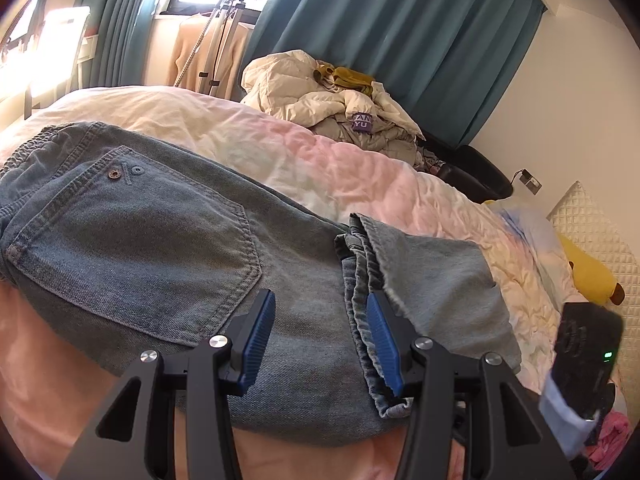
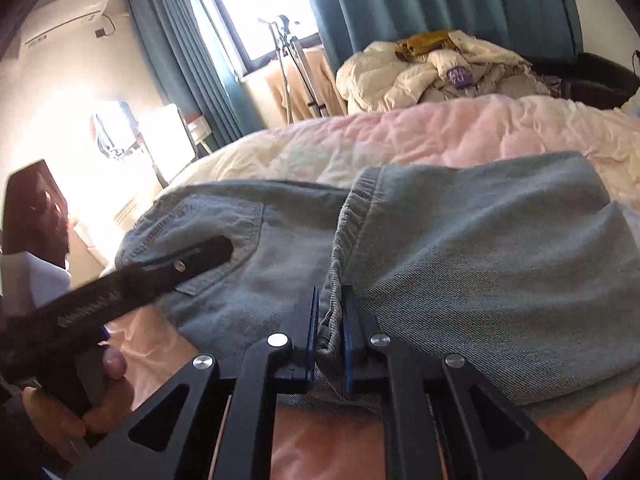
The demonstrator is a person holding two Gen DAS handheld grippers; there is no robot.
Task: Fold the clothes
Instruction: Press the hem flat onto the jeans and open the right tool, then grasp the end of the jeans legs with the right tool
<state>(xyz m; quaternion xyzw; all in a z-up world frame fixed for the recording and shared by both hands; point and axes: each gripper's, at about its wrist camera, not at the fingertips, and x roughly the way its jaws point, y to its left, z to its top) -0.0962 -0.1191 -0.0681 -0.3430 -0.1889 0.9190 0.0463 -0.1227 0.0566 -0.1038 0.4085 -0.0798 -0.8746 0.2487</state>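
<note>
A pair of light blue jeans [image 1: 160, 236] lies on the pink bed, back pocket up, with the leg end [image 1: 432, 280] folded over onto the seat. My left gripper [image 1: 320, 320] is open just above the jeans, its right pad beside the hem edge. In the right wrist view the jeans [image 2: 480, 248] fill the middle. My right gripper [image 2: 330, 312] is shut on the folded hem [image 2: 334, 320] of the leg. The left gripper shows as a dark blurred bar in the right wrist view [image 2: 132, 280], over the pocket.
The pink and cream duvet [image 1: 320, 160] covers the bed. A heap of cream jackets and clothes [image 1: 328, 92] lies at the far side by teal curtains [image 1: 400, 40]. A yellow plush toy [image 1: 588, 272] and a white headboard [image 1: 592, 224] are at right.
</note>
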